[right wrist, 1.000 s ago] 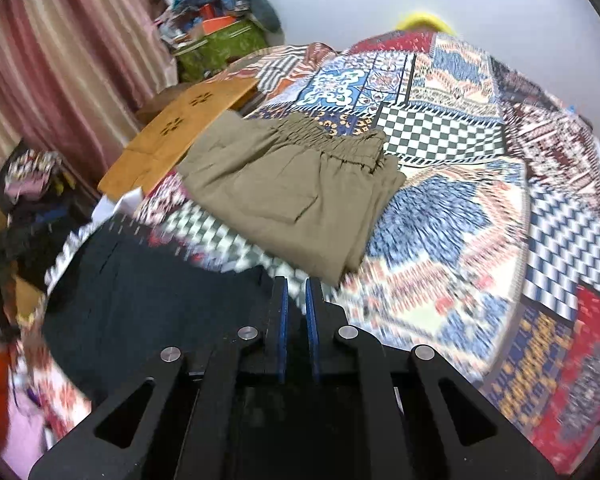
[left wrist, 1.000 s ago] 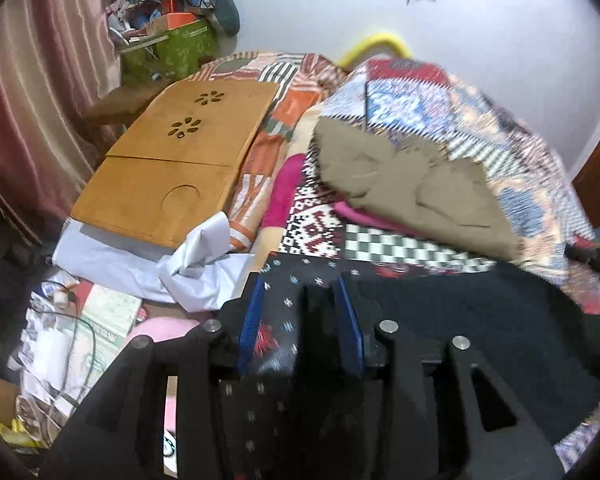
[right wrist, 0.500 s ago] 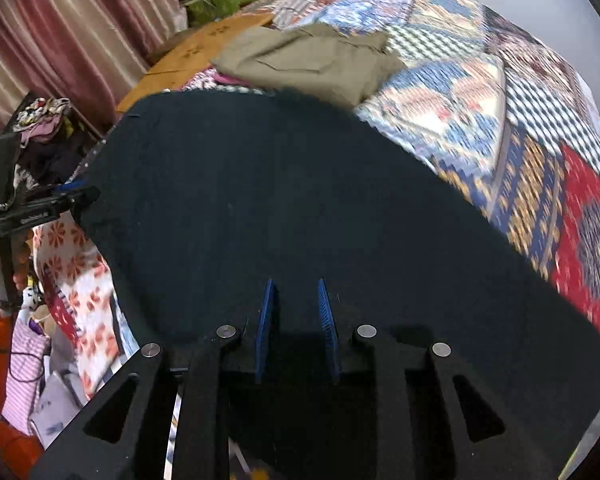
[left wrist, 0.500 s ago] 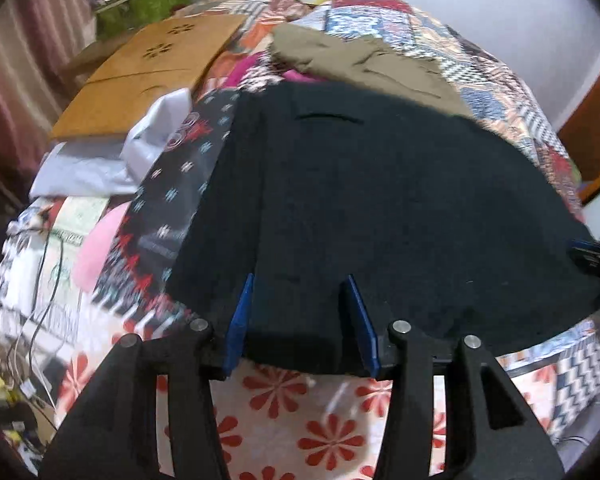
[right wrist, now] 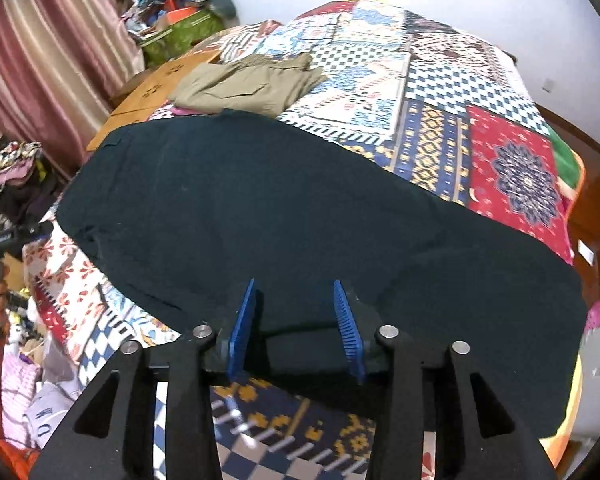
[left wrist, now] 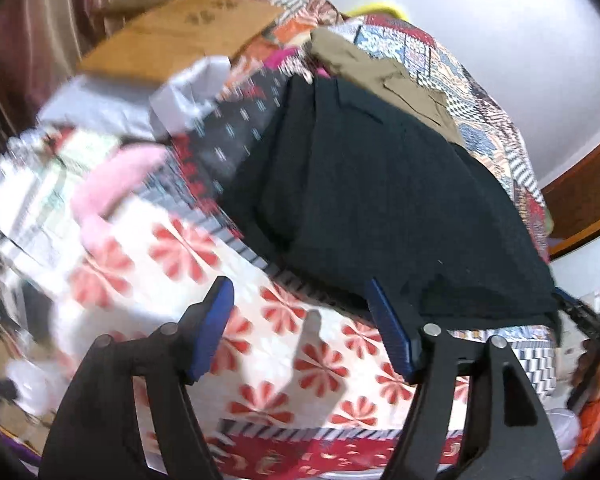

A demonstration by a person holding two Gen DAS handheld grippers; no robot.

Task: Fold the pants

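- Black pants point(right wrist: 260, 216): matte, dense dark fabric, laid flat across the near part of the bed point(right wrist: 440, 120) in a broad band; a small pocket flap shows toward 10 o'clock in the right wrist view.
- Left tongs point(left wrist: 300, 320): ribbed blue pads, black frame. Jaws wide apart and have just been opening; nothing is between them. The right pad lies at the pants' near hem; whether it touches, I cannot tell. This view is blurred at its left.
- Right tongs point(right wrist: 296, 320): jaws partly apart, just been opening. The pants' near edge lies between the pads, which do not press on it.
- Bed cover: patchwork quilt of checks, stripes and medallion squares; a white sheet with red flower prints point(left wrist: 300, 360) hangs at the near edge.
- Olive pants point(right wrist: 244, 88): folded, lightly creased, at 11 o'clock just beyond the black pair.
- Wooden board point(right wrist: 156, 84): flat, with flower-shaped cut-outs, at 10 o'clock.
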